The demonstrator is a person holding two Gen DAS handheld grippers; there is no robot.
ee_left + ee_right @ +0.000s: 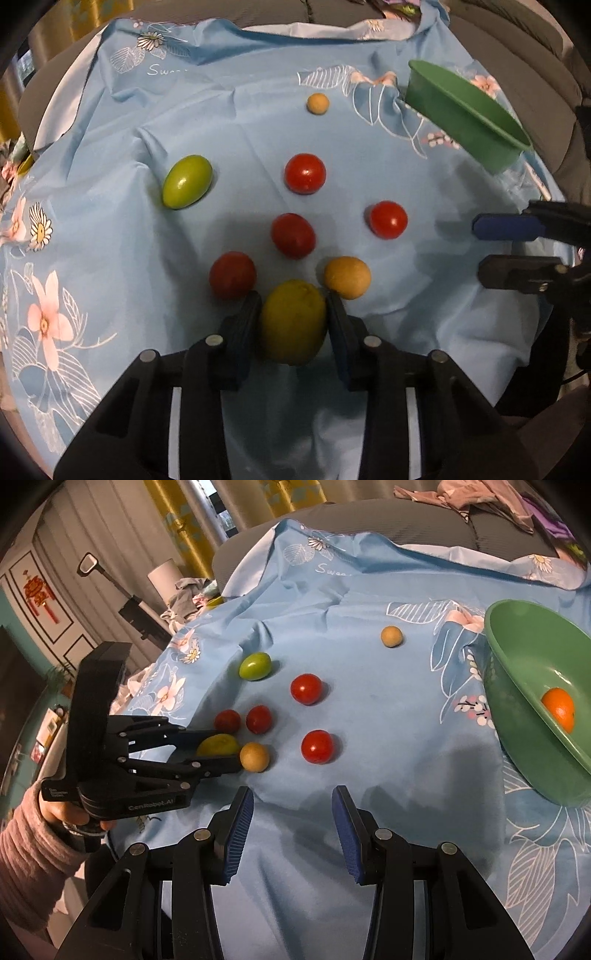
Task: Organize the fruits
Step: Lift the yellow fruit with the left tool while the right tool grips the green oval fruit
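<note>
A yellow-green lemon-like fruit point(291, 328) lies on the blue floral cloth point(110, 240), and my left gripper point(292, 297) is shut on it, a pad against each side. The right wrist view shows the same grip on the fruit point(218, 745) from the side. Several red tomatoes point(305, 173) lie just beyond, with a tan ball point(347, 277) beside the right pad and a shiny green fruit point(187, 181) to the left. A green bowl point(517, 672) at the right holds an orange point(559, 709). My right gripper point(291, 797) hovers open over bare cloth.
A smaller tan ball point(317, 103) sits far back near the green bowl point(465, 110). The right gripper point(478, 249) reaches in from the right edge. A sleeved hand point(55, 812) holds the left tool. Grey cushions and clothes lie behind the cloth.
</note>
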